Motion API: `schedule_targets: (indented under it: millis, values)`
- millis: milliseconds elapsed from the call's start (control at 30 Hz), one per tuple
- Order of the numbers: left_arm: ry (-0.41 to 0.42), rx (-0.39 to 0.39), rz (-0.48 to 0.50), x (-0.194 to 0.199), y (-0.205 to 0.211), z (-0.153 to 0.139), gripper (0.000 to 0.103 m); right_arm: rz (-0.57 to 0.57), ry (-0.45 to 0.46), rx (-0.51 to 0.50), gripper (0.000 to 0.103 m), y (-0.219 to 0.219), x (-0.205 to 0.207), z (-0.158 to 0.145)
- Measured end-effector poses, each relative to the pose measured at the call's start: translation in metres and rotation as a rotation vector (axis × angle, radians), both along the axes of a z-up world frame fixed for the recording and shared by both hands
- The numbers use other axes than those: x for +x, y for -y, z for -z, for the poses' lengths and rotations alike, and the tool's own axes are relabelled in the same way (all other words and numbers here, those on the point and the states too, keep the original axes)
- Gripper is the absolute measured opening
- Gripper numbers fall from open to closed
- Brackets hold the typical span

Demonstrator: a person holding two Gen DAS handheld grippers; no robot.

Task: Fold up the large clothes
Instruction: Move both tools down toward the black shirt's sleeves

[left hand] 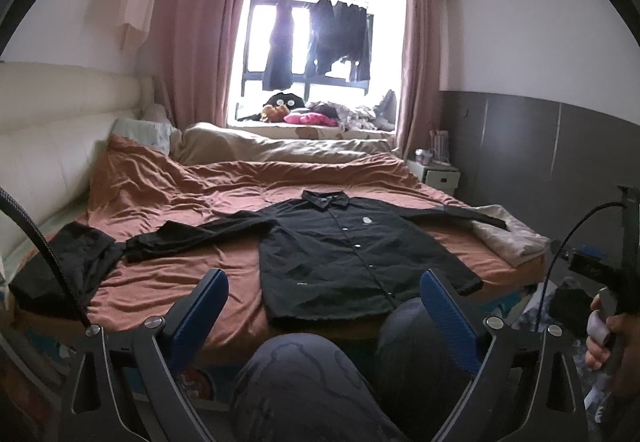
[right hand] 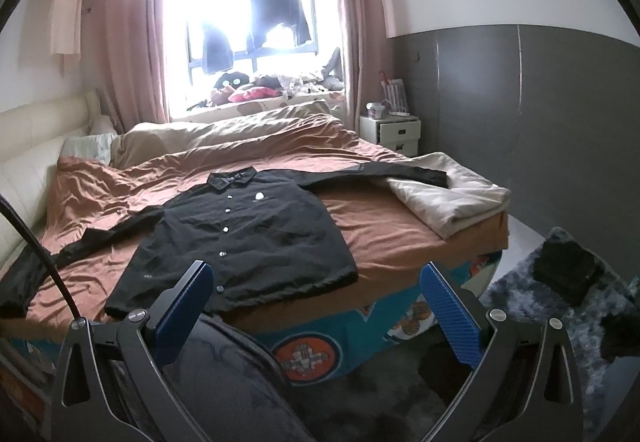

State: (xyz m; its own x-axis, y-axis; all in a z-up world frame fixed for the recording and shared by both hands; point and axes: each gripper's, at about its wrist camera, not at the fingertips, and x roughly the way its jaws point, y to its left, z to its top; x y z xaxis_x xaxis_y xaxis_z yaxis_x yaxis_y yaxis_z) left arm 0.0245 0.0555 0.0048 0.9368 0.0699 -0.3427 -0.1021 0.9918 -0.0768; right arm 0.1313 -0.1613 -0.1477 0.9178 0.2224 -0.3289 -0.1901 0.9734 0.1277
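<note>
A black button-up shirt (left hand: 340, 250) lies flat on the bed's orange-brown cover (left hand: 192, 202), front up, collar toward the window, both sleeves spread out to the sides. The right wrist view shows the same shirt (right hand: 240, 238) with its hem near the bed's front edge. My left gripper (left hand: 324, 282) is open, held short of the hem above a person's knees (left hand: 304, 382). My right gripper (right hand: 316, 278) is open too, held off the bed's front edge with nothing between its fingers. The hand holding the right gripper (left hand: 608, 334) shows at the left view's right edge.
A second dark garment (left hand: 60, 266) lies at the bed's left. A folded beige blanket (right hand: 444, 198) sits on the right corner under one sleeve. A white nightstand (right hand: 390, 132) stands by the grey wall. A grey shaggy rug (right hand: 560, 306) with dark items covers the floor.
</note>
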Motion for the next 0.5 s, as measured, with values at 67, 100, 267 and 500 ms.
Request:
schedule_targets:
  millis: [67,100,267,500]
  values:
    - [-0.016,0.0,-0.013,0.013,-0.005,0.001,0.098,-0.01,-0.004,0.002,0.103,-0.002,0.012,-0.001]
    - [-0.023,-0.001,-0.019,0.021,-0.008,0.002,0.098,-0.016,-0.007,0.002,0.103,-0.005,0.021,-0.003]
    - [-0.061,-0.024,-0.062,0.063,-0.029,0.005,0.098,-0.043,-0.024,0.007,0.103,-0.021,0.063,-0.011]
    - [-0.116,-0.037,-0.11,0.12,-0.061,0.012,0.098,-0.074,-0.058,0.045,0.103,-0.044,0.125,-0.018]
